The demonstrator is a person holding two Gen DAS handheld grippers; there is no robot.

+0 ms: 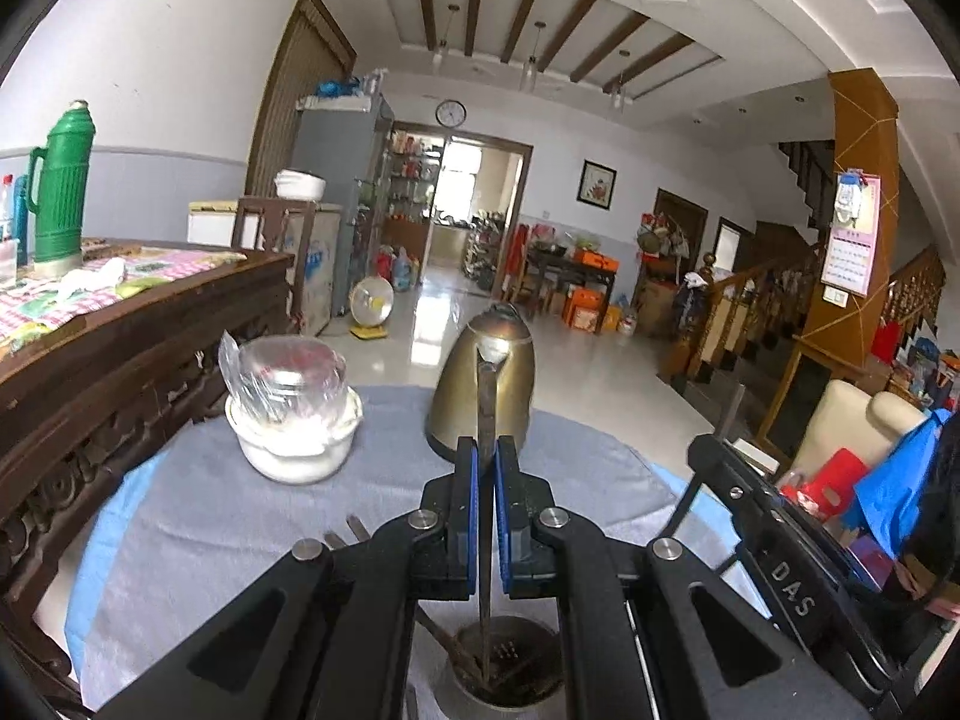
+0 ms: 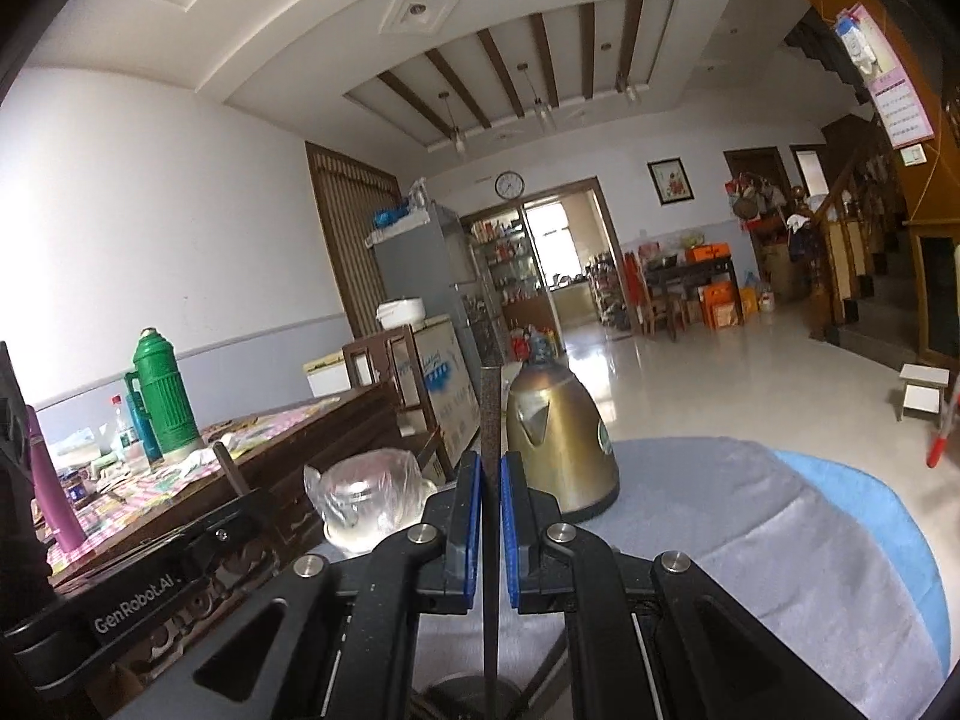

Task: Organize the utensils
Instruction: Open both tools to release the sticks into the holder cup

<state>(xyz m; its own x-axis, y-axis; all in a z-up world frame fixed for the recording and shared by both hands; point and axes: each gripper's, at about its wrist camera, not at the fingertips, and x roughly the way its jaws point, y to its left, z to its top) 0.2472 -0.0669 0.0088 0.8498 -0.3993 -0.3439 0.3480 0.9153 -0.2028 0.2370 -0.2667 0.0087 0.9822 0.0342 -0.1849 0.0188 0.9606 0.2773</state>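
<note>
The round table's cloth looks soft, matt grey fabric; the kettle is glossy brass-toned metal; the bowl near the table's left edge is smooth white, topped by crinkled clear plastic wrap; the sideboard is carved dark wood; the thermos is ribbed green plastic.

Your left gripper is black, with blue pads and silver pivot screws behind them; white "DAS" lettering marks your other tool to its right. Your right gripper matches, with "GenRobot.AI" printed on the body to its left.
</note>
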